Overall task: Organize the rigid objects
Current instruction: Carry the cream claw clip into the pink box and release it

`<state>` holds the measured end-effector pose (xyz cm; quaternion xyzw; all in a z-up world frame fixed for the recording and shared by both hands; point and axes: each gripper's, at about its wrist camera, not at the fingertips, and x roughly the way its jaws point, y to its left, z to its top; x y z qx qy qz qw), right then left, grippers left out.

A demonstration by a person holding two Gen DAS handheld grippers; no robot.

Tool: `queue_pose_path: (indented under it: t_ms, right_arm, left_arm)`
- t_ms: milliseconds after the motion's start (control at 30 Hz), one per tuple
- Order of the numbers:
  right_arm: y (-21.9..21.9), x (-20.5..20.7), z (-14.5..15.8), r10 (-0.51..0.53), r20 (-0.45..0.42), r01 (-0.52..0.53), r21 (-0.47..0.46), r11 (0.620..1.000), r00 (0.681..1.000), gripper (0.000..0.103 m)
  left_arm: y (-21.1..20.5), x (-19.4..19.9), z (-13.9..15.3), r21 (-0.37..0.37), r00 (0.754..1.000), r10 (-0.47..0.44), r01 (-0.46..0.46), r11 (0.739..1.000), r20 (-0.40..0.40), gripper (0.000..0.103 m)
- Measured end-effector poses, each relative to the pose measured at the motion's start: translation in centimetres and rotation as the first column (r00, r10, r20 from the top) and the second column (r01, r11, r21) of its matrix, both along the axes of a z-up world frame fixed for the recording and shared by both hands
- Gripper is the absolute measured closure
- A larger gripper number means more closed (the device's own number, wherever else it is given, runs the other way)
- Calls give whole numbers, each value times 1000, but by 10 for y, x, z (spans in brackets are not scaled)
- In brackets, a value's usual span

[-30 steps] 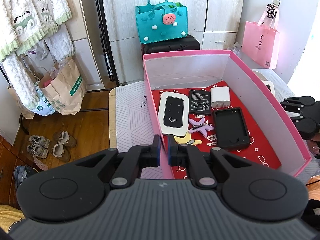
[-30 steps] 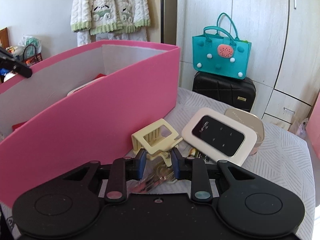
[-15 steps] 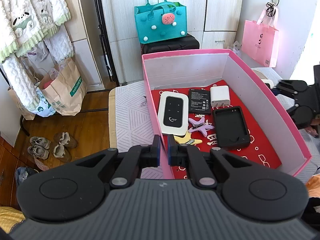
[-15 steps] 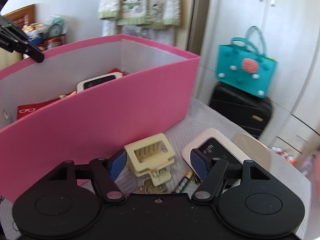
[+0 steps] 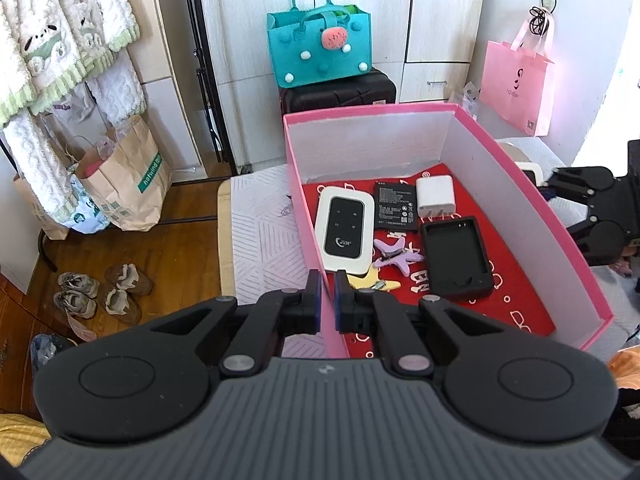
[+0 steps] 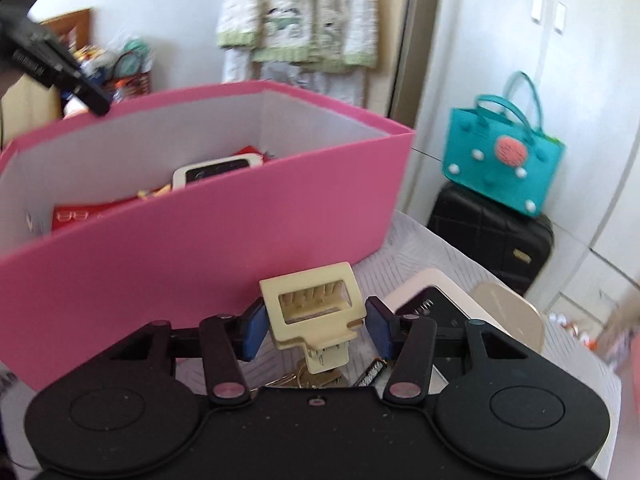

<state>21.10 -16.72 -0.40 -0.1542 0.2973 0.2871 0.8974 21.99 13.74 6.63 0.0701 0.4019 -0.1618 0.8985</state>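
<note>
The pink box [image 5: 540, 216] is sitting straight ahead of the left gripper [image 5: 327, 307], whose fingers are pinching the box's near-left wall between them. Inside, on the red lining, a white router [image 5: 345, 229] is lying just beyond the fingertips, with a black case [image 5: 456, 258] to its right, a black battery [image 5: 396, 207] and a white charger [image 5: 436, 197] farther back, and a purple star clip [image 5: 396, 254] between them.

The right gripper [image 6: 316, 328] is hovering outside the box's right wall [image 6: 200, 248], which is rising to its left and blocking the way in. Its blue pads [image 6: 253, 330] are spread apart, and a cream clip [image 6: 316, 312] is sitting upright between them; blur is making it hard to say whether either pad is touching it. A second router [image 6: 440, 304] and what looks like a battery [image 6: 372, 372] are lying just right of the clip.

Everything is resting on a patterned white cloth [image 5: 260, 232]. Behind, a teal bag [image 5: 320, 48] is standing on a black suitcase [image 5: 340, 90].
</note>
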Motion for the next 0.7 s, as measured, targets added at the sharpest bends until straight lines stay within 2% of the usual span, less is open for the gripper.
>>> queue_pose_path:
  t_ms: [133, 233, 333, 433, 567, 700]
  right_arm:
    - [-6, -4, 13, -118, -25, 119, 32, 992, 993, 45]
    - [-9, -15, 36, -156, 24, 154, 61, 986, 988, 45]
    - [-7, -26, 66, -154, 78, 145, 103, 984, 985, 45]
    - [0, -29, 91, -108, 78, 96, 151, 984, 991, 45]
    - [25, -16, 103, 2, -34, 5, 204, 979, 999, 45]
    - [62, 6, 98, 128, -172, -89, 218, 972, 977, 45]
  left_arm:
    - [-2, -1, 5, 0, 1000, -2, 2, 1000, 1, 99]
    - [-2, 1, 3, 9, 1000, 7, -7, 1000, -22, 100]
    - [-1, 4, 3, 6, 999, 7, -7, 1000, -44, 100]
    - [-2, 8, 4, 14, 997, -4, 5, 1000, -79, 98]
    - [-5, 17, -2, 37, 989, -8, 14, 999, -149, 96]
    - [-11, 21, -4, 67, 987, -14, 25, 997, -161, 96]
